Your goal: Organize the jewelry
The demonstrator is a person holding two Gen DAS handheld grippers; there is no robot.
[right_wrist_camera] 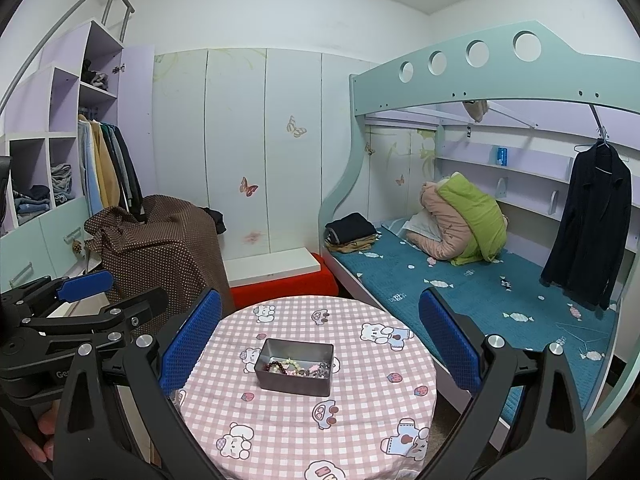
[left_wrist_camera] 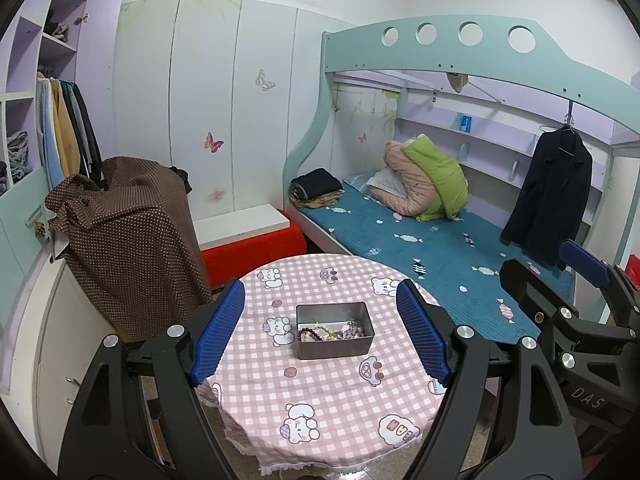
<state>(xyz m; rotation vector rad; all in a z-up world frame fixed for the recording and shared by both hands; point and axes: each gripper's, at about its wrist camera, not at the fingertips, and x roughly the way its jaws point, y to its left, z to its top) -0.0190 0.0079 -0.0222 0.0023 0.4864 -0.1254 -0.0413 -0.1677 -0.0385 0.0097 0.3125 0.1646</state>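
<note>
Left wrist view: ahead of the wide-open, empty left gripper (left_wrist_camera: 320, 332) a round table (left_wrist_camera: 320, 420) in pink check cloth, bunk bed (left_wrist_camera: 440, 240) beyond. Centred between its fingers, a grey metal tin (left_wrist_camera: 335, 350) holds beaded jewelry (left_wrist_camera: 332, 330). Right gripper (right_wrist_camera: 320, 352) likewise spread, empty.

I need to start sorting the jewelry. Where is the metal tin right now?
The metal tin sits near the middle of the round checked table, ahead of both open tools in each wrist view, with the beaded bracelets inside it.
</note>
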